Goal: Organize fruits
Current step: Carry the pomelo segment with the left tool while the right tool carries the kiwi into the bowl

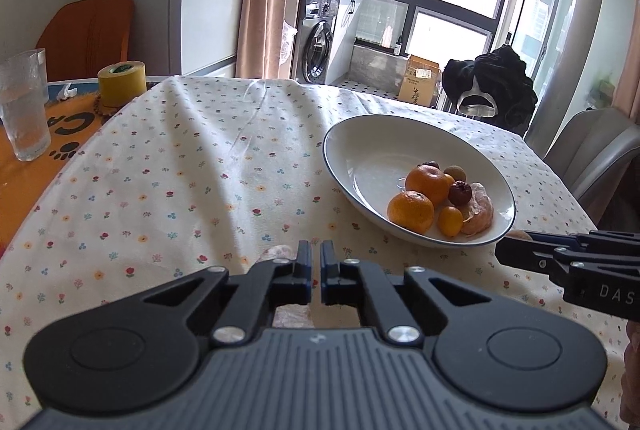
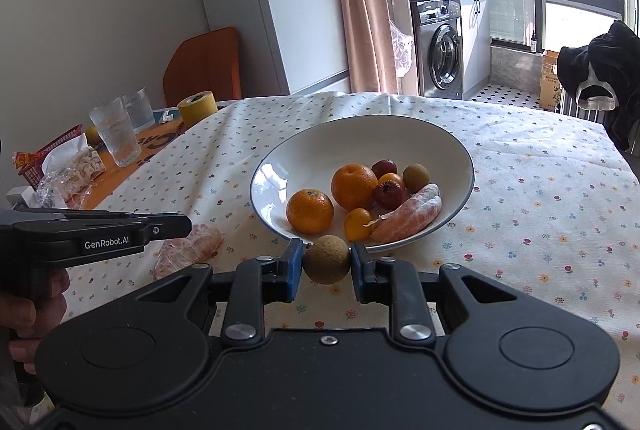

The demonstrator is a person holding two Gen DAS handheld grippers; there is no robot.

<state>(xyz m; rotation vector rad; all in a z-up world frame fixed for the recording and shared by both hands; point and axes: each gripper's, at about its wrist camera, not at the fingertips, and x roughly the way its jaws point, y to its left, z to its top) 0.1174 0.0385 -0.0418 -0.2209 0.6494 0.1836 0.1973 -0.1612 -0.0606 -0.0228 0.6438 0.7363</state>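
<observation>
Brown longan (image 2: 327, 259) is clamped between the right gripper (image 2: 326, 262) fingers, just before the bowl (image 2: 280, 158) rim; the left gripper (image 1: 315, 260) is nearly closed, empty.

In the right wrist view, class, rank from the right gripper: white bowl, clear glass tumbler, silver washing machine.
1. White bowl, just ahead of the right gripper.
2. Clear glass tumbler, far left.
3. Silver washing machine, beyond the table.

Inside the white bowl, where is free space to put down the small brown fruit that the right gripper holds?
The bowl's far and left parts are bare, from the far rim down to the two oranges. Its near right part is crowded with oranges, red fruits and peeled segments. The right gripper holds the brown fruit just before the near rim.
</observation>
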